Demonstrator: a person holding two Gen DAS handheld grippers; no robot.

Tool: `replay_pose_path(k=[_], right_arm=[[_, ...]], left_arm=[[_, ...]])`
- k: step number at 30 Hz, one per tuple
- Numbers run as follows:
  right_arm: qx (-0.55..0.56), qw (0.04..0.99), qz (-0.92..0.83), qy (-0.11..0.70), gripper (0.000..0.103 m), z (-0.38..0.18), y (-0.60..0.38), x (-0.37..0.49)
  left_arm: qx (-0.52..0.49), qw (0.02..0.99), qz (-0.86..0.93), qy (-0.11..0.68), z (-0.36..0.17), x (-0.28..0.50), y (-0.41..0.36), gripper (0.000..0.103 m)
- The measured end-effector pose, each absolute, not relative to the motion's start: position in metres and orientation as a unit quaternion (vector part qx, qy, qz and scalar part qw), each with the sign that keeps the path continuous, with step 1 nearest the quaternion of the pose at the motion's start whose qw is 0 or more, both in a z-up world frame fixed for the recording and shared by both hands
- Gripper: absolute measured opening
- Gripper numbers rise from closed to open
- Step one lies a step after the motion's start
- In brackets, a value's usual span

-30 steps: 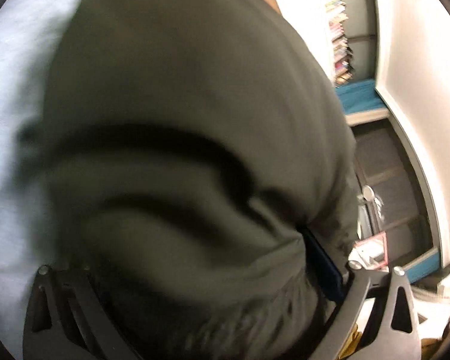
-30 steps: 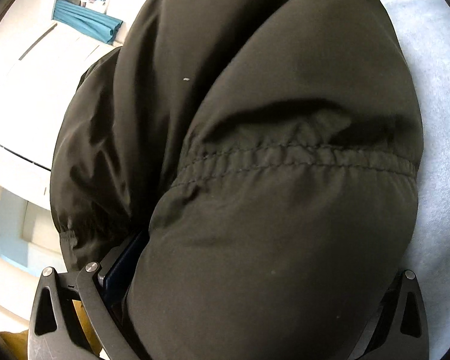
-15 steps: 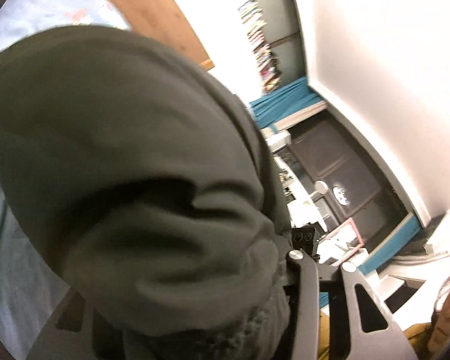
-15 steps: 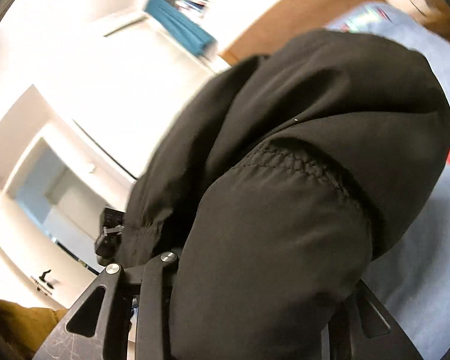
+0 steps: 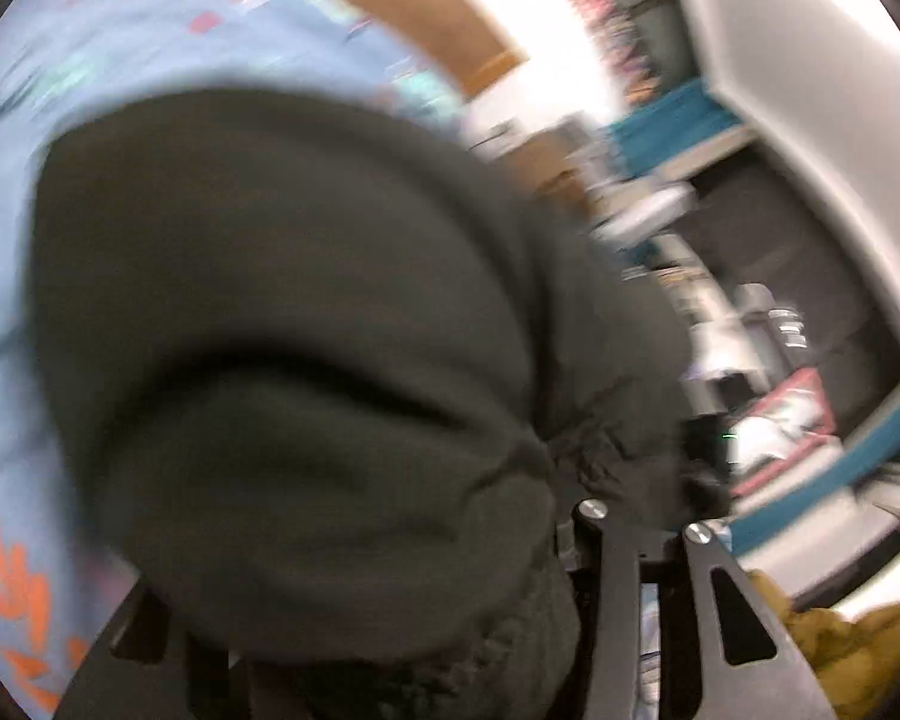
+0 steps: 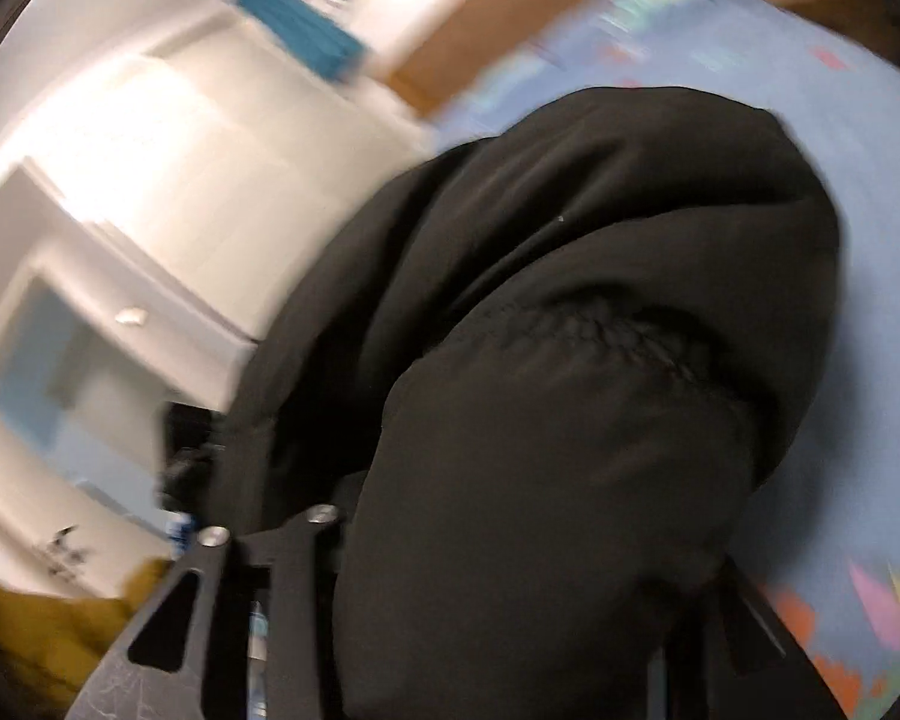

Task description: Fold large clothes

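1. Left wrist view: the left gripper (image 5: 390, 630) has a thick bunch of the dark jacket (image 5: 282, 312) between its jaws. They are opening a little, yet the padded cloth fills the gap and the pads look pressed into it. The jacket bulges up and forward from the jaws, hanging over the pale blue bed sheet (image 5: 120, 48), which lies ahead and to the left. Blur hides the left finger.

2. Right wrist view: the right gripper (image 6: 510, 630) likewise pinches a fat fold of the same jacket (image 6: 570, 420) near a gathered, stitched seam (image 6: 618, 330). Its jaws are also easing apart, with cloth packed between them. The sheet (image 6: 870, 360) lies ahead and to the right.

3. Judgement: the garment's long axis seems to run from one gripper to the other, so neither hand is nearer. The coming fold probably turns on carrying the held edge forward over the bed. A mustard sleeve (image 6: 42, 630) shows at the lower left.
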State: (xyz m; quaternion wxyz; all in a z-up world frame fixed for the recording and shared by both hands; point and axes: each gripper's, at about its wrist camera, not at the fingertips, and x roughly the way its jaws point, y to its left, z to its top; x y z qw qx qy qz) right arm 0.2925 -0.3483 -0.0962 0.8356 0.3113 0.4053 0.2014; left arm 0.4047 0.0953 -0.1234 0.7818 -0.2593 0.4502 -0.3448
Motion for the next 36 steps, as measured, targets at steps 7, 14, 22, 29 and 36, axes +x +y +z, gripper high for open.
replay_pose_path(k=[7,14,22,29,36], right_arm=[[0.354,0.831,0.091,0.418,0.103,-0.137,-0.403,0.252],[0.295,0.861,0.009,0.413,0.103,-0.096,-0.403,0.208],[0.185,0.916,0.006,0.356,0.103,-0.015,-0.366,0.190],[0.104,0.934,0.038,0.339,0.102,0.005,-0.283,0.228],[0.069,0.931,0.041,0.356,0.102,-0.021,-0.258,0.251]], left_arm=[[-0.306,0.766,-0.331,0.458,-0.139,0.409,0.140,0.066],[-0.287,0.817,-0.243,0.438,-0.104,0.368,0.181,0.066],[-0.180,0.893,-0.152,0.383,-0.034,0.308,0.136,0.065],[-0.142,0.923,-0.110,0.339,-0.002,0.290,0.094,0.065],[-0.185,0.915,-0.061,0.353,-0.020,0.292,0.142,0.065]])
